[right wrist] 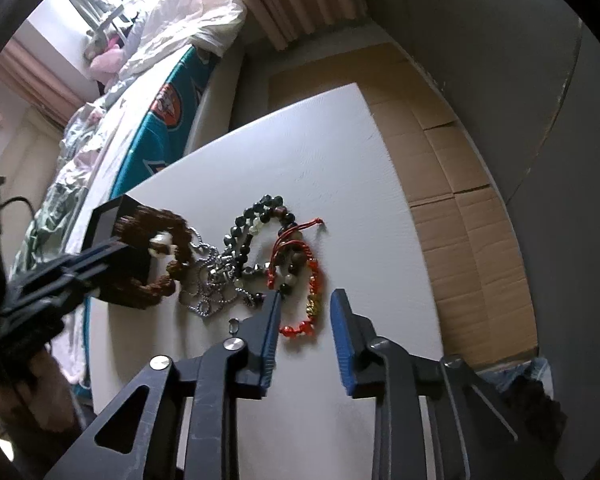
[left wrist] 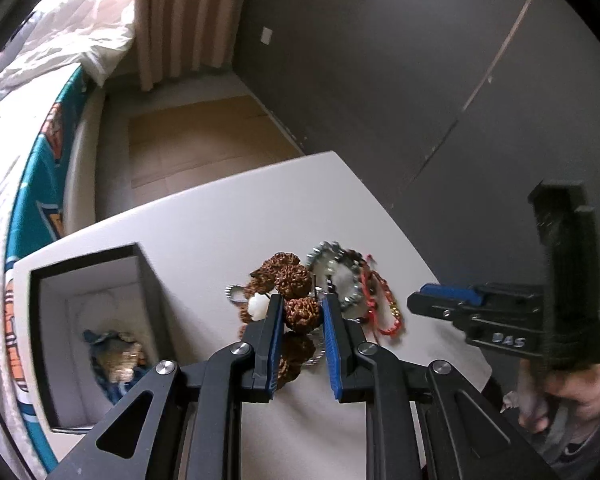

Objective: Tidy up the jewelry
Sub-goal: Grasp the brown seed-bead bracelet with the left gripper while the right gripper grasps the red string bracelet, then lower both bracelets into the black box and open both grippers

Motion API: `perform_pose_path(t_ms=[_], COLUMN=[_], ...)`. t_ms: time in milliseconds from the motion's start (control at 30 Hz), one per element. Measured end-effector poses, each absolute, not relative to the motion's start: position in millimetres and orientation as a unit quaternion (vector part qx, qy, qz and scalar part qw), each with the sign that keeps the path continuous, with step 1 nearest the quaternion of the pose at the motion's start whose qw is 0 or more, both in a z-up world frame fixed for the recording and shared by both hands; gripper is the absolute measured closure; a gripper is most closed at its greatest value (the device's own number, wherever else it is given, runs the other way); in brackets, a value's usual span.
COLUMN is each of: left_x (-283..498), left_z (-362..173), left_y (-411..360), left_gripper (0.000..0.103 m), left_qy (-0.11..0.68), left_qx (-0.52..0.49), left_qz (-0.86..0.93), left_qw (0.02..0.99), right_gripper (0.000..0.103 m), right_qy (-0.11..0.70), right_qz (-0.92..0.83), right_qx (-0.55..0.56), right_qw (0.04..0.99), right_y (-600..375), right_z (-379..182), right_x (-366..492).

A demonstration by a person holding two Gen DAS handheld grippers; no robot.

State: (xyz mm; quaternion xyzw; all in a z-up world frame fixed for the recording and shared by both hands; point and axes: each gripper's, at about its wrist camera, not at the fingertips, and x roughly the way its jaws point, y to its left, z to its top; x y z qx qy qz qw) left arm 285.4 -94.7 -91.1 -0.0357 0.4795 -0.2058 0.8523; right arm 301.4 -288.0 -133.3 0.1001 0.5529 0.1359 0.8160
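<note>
Between the blue pads of the left gripper (left wrist: 302, 316) a knobbly brown seed bracelet (left wrist: 288, 280) is pinched; a silver chain (left wrist: 236, 294) tangled at its nine o'clock could be dragged along. Toward nine o'clock the open box (left wrist: 88, 280) waits. The right gripper (right wrist: 306, 312), jaws narrowly parted, straddles a red bead bracelet (right wrist: 312, 292), not visibly clamped

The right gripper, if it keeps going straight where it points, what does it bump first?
Probably the red bracelet. It lies on the white table right ahead of the right gripper, between its jaws. How far below is hard to judge.
</note>
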Motion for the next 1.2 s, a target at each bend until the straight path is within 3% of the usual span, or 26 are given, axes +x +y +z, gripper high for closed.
perform_pose_path(t_ms=[167,567,1200], left_x=[285.0,279.1,268.9], left_z=[-79.9,-45.7,-30.0], left_y=[-73.8,-36.8,24.4], left_gripper=[0.083,0.083,0.083], left_qy=[0.470,0.435,0.416], left_qx=[-0.054,-0.090,-0.117], left_qz=[-0.204,-0.199,-0.143], left_qw=[0.857,0.874,0.891], right_gripper=[0.087,0.095,0.095], right_qy=[0.567,0.580,0.470], right_qz=[0.121,0.078,0.161], right_qx=[0.080,0.005,0.110], right_qw=[0.811,0.811,0.861], right_y=[-274.8,-249.6,-224.0], right_z=[-142.4,-147.7,-53.5], right_x=[309.3,312.9,284.2])
